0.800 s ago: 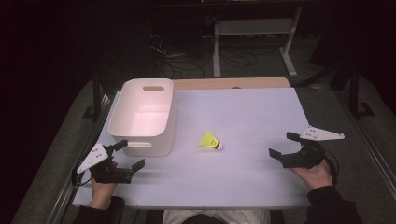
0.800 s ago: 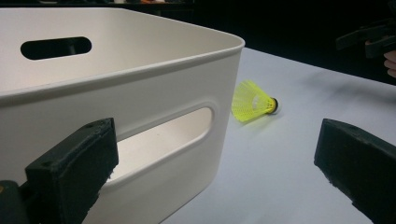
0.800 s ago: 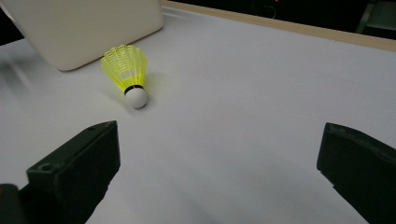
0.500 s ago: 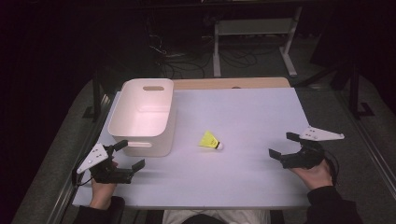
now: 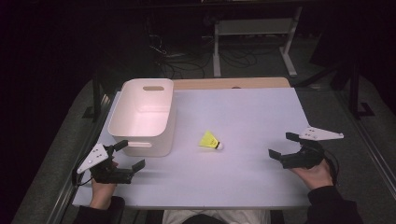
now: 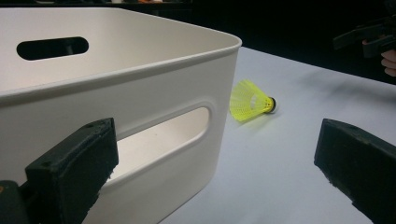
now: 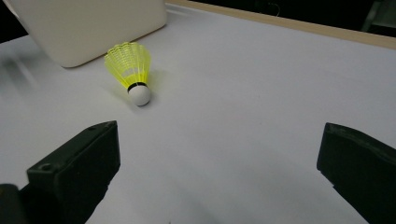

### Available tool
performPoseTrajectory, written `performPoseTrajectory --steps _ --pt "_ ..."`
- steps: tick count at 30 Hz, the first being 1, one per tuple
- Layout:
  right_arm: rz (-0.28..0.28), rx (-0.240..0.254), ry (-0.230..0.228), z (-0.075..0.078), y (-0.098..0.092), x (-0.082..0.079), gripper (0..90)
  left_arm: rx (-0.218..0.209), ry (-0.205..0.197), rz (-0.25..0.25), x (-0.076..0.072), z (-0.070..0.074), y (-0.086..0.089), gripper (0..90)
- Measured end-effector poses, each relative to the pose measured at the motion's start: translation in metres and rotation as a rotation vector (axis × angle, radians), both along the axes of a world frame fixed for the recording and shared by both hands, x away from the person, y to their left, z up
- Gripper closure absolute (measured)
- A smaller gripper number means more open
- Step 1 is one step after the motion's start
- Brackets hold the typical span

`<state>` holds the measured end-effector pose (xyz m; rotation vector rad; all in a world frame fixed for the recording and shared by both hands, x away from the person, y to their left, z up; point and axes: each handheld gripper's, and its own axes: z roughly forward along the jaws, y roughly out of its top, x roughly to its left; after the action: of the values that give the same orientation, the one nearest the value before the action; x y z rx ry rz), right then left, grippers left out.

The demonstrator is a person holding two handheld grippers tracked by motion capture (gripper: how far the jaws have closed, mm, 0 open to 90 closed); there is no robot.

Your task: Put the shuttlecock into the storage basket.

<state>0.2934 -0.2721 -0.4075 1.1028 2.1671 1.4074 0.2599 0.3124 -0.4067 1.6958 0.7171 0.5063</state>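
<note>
A yellow shuttlecock (image 5: 209,140) with a white cork lies on its side in the middle of the white table (image 5: 243,112); it also appears as the shuttlecock (image 6: 251,100) beside the bin and the shuttlecock (image 7: 130,70) ahead of my right jaws. A white plastic bin (image 5: 144,116) stands empty at the left, its near wall and handle slot (image 6: 163,135) close before my left gripper (image 5: 130,156). That left gripper is open, nothing between its jaws. My right gripper (image 5: 282,147) rests open at the right of the table, pointing toward the shuttlecock, well short of it.
A wooden strip (image 5: 231,83) runs along the table's far edge. Behind it are a metal stand (image 5: 252,42) and cables on a dark floor. Bare table surface lies between the two grippers.
</note>
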Motion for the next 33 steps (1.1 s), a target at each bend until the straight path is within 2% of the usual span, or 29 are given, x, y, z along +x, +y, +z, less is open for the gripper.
performPoseTrajectory --steps 16,33 --pt "0.013 -0.022 0.006 0.003 0.005 0.001 0.0 0.003 0.000 -0.001 -0.001 0.000 0.000 0.0" --pt "0.064 -0.060 0.004 0.021 0.018 0.005 0.0 0.010 0.000 0.002 -0.001 0.000 0.000 0.0"
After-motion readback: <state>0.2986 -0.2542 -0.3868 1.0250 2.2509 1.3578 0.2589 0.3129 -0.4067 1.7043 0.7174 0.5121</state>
